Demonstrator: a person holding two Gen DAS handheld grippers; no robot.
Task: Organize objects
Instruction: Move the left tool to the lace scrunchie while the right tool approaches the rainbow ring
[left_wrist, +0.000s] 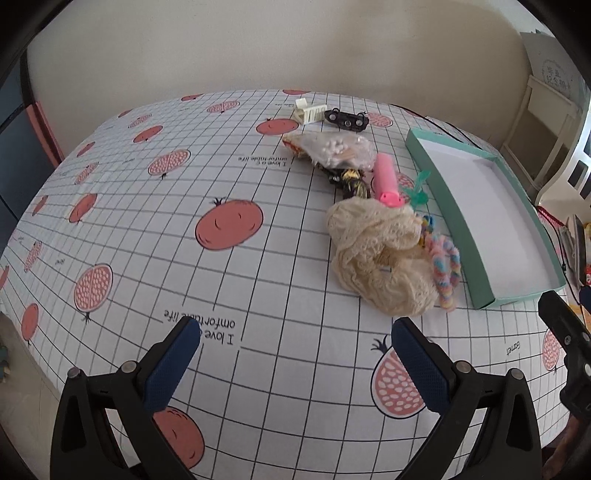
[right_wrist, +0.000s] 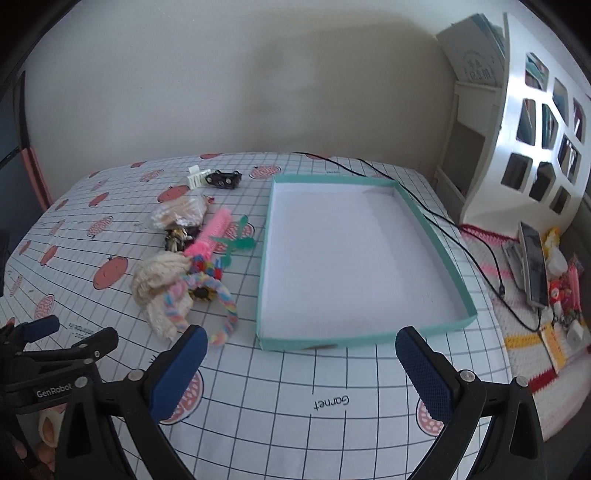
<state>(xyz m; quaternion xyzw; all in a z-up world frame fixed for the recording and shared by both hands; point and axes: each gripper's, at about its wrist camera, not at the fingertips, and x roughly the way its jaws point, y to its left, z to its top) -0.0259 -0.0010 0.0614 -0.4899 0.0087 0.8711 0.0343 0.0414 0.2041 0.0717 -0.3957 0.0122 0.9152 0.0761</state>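
A shallow teal box (right_wrist: 439, 243) with a white, bare inside lies on the gridded cloth; in the left wrist view the teal box (left_wrist: 448, 206) sits at the right. Left of it is a pile: a cream lace scrunchie (left_wrist: 376, 254), a pastel braided band (left_wrist: 447, 269), a pink tube (left_wrist: 386, 179), a green clip (left_wrist: 417, 188), a dark patterned piece (left_wrist: 351, 181) and a clear bag of small bits (left_wrist: 336, 147). Farther back lie a white clip (left_wrist: 310, 110) and a black clip (left_wrist: 345, 119). My left gripper (left_wrist: 295, 328) is open, short of the scrunchie. My right gripper (right_wrist: 301, 338) is open before the box's near wall.
The bed's cloth (left_wrist: 221, 280) carries pomegranate prints. A white lattice shelf (right_wrist: 524, 122) stands at the right wall. A black cable (right_wrist: 480, 258) runs past the box to a phone (right_wrist: 533, 266) and small clutter on a knitted mat (right_wrist: 524, 354).
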